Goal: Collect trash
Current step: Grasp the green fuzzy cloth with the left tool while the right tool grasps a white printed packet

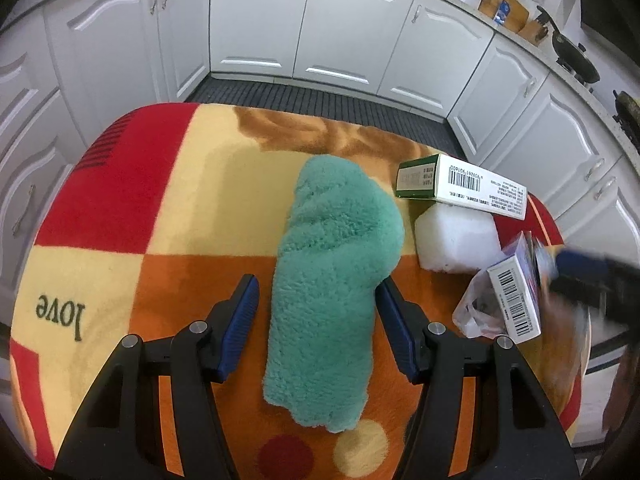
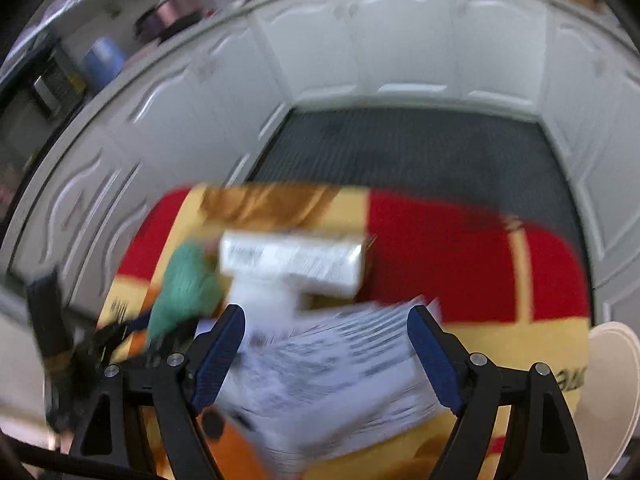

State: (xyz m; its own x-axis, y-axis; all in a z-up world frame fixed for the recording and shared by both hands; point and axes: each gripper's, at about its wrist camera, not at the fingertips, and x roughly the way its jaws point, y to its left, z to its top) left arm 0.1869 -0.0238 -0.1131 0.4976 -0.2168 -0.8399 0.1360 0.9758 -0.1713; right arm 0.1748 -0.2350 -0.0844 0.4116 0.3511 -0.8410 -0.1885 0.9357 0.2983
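Small white printed carton with barcode (image 1: 514, 300) at right edge of blanket-covered surface (image 1: 120, 200), leaning against crumpled clear plastic bag (image 1: 474, 308); blurred in right wrist view, between right gripper (image 2: 326, 354) fingers, spread wide, contact unclear. Long white-and-green box (image 1: 464, 186) behind, resting on white foam block (image 1: 456, 240). Rolled teal fleece towel (image 1: 332, 280) at centre, between left gripper (image 1: 316, 324) fingers, wide apart, right pad just beside towel. White kitchen cabinets (image 1: 304, 24) beyond.
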